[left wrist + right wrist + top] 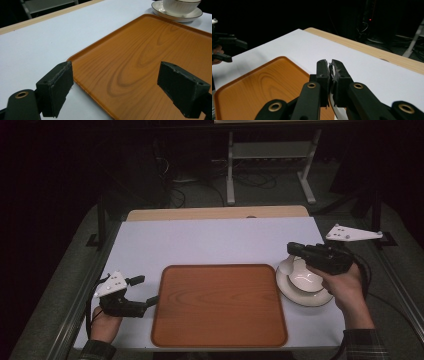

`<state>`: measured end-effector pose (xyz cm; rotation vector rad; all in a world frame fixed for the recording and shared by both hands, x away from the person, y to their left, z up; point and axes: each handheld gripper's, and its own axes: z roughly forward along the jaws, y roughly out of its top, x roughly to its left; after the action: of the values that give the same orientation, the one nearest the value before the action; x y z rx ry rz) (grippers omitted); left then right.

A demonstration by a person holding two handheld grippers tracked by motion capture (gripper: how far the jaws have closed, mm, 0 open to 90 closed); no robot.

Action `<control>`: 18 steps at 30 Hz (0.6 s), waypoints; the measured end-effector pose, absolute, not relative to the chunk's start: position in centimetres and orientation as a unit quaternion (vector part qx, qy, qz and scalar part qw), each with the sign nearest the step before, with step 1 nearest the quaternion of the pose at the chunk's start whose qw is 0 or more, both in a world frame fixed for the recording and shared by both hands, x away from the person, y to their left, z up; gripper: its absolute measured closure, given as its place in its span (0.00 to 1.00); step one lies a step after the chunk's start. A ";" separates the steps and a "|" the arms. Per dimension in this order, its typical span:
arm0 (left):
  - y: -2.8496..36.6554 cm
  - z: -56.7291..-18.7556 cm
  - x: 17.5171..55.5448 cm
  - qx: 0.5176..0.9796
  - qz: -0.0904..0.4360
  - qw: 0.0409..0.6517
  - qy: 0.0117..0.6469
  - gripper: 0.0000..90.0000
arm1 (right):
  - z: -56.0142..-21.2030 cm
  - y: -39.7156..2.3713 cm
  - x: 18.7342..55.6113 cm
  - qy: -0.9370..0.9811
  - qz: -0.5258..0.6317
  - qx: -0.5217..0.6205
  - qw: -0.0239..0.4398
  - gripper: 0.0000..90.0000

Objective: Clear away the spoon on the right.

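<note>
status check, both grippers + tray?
Left gripper open at tray's left edge. Right gripper shut on something thin and white, above cup and saucer. Tray bare.

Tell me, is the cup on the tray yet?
Not yet. The tray has nothing on it. The cup sits on its saucer, right of the tray. The right gripper looks shut on the cup's rim, so lifting seems in hand. The left gripper waits open at the tray's left edge. Moving it is probably what's left.

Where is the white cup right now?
In the high view the cup sits on its saucer just right of the wooden tray, under the right gripper.
</note>
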<state>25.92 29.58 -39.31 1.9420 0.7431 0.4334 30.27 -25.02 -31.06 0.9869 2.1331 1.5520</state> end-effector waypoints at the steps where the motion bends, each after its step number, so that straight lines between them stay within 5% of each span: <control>1: 29.6 -39.3 25.9 0.799 0.179 0.487 0.305 0.14 | -31.1 -24.9 30.3 0.748 0.543 0.346 0.160 0.94; 18: 29.8 -39.2 25.8 0.798 0.181 0.487 0.307 0.14 | -33.2 -21.0 30.5 0.788 0.511 0.321 0.119 0.93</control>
<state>25.84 29.83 -39.19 1.9398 0.7463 0.4401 30.49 -21.03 -33.21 0.9398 2.3047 1.4956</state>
